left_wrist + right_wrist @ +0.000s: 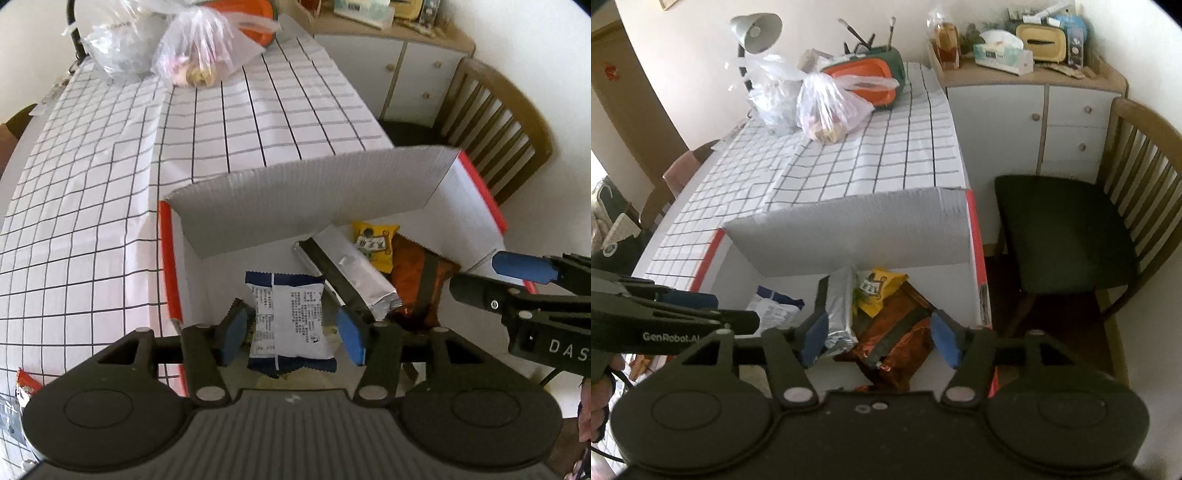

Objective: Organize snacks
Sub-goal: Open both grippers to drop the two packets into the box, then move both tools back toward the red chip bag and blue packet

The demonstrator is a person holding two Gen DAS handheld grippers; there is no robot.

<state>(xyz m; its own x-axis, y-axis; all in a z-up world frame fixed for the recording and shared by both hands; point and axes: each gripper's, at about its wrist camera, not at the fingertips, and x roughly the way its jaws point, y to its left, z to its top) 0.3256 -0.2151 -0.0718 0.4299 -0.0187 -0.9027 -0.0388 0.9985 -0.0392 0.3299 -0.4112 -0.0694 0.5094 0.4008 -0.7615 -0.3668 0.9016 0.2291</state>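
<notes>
Snacks lay in an open white box (pixel 469 192) with red edges on a grid-patterned tablecloth (pixel 92 166). Four packets were counted: a blue-white packet (pixel 291 321), a silver foil packet (pixel 351 273), a yellow packet (pixel 375 242) and an orange-brown packet (pixel 417 291). The raised corrugated flap (pixel 295 195) screened the far side. The left gripper (pixel 291 334) stood half-wide about the blue-white packet, pads clear. The right gripper (pixel 879 338) stood half-wide, empty, above the foil and orange-brown packets. Two plastic bags (pixel 827 103) sat beyond.

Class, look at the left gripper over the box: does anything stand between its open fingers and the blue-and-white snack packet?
Nothing visible does. The left gripper hangs open directly over the blue-and-white packet lying in the box; the silver packet lies beside it.
</notes>
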